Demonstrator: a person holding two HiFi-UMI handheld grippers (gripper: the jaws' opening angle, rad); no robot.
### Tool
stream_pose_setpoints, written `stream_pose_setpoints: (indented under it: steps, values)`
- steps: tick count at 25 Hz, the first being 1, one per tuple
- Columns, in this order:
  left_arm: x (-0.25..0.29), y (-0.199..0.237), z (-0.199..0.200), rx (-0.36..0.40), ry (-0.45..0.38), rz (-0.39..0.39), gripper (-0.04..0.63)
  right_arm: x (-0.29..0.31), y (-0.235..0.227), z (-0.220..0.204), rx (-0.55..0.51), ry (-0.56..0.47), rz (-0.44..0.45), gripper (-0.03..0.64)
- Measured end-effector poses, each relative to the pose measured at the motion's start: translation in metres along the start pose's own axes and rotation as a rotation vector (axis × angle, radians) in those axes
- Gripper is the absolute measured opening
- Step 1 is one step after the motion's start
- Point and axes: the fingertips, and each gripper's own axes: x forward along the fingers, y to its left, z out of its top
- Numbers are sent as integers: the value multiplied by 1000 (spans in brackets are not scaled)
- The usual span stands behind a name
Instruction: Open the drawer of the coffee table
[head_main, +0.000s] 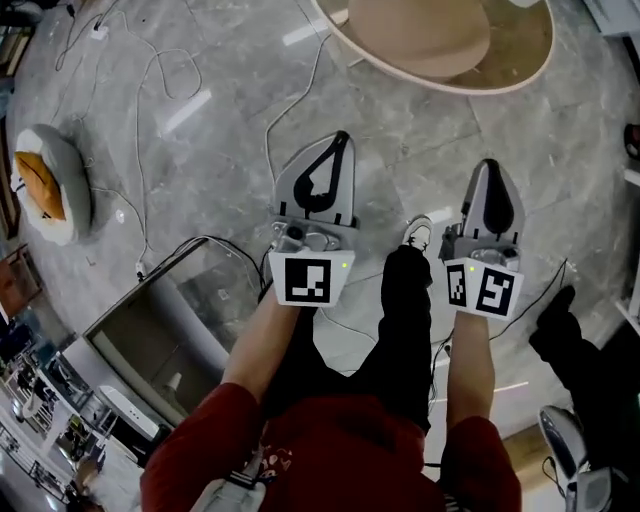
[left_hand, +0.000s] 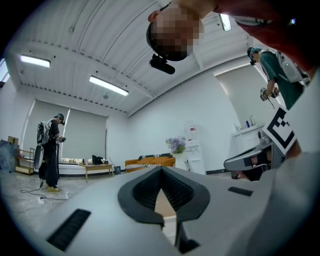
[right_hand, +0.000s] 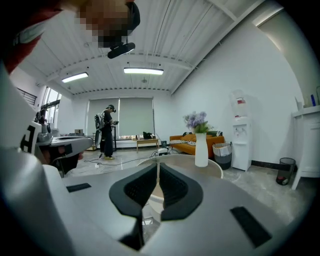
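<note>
The left gripper (head_main: 342, 138) and the right gripper (head_main: 489, 165) are both closed with nothing between their jaws, side by side. The round coffee table (head_main: 522, 52) stands just ahead of their tips, nearer the right one.

Right hand-held gripper (right_hand: 158, 167), jaws together and empty, before a round coffee table (right_hand: 182, 160) with a white vase (right_hand: 201, 150).

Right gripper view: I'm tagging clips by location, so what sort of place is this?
Likely a large lounge-style test room: an orange sofa, a water dispenser and a vase of flowers on a round table, with cables trailing across the stone floor.
</note>
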Motion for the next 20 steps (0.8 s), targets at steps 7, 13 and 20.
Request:
stream_pose_setpoints:
  steps: [7,13,20]
  values:
    - [-5,-42,-188,-21,0,44,12,44,-14,-188,-44,-4,48,28]
    - [7,-69,-325,7,-53,67,12,93,-39,-315,-61,-53,87,28]
    - [13,-103,-428,-9,-32,68,12,121,-66,-421,-104,-66,70,28]
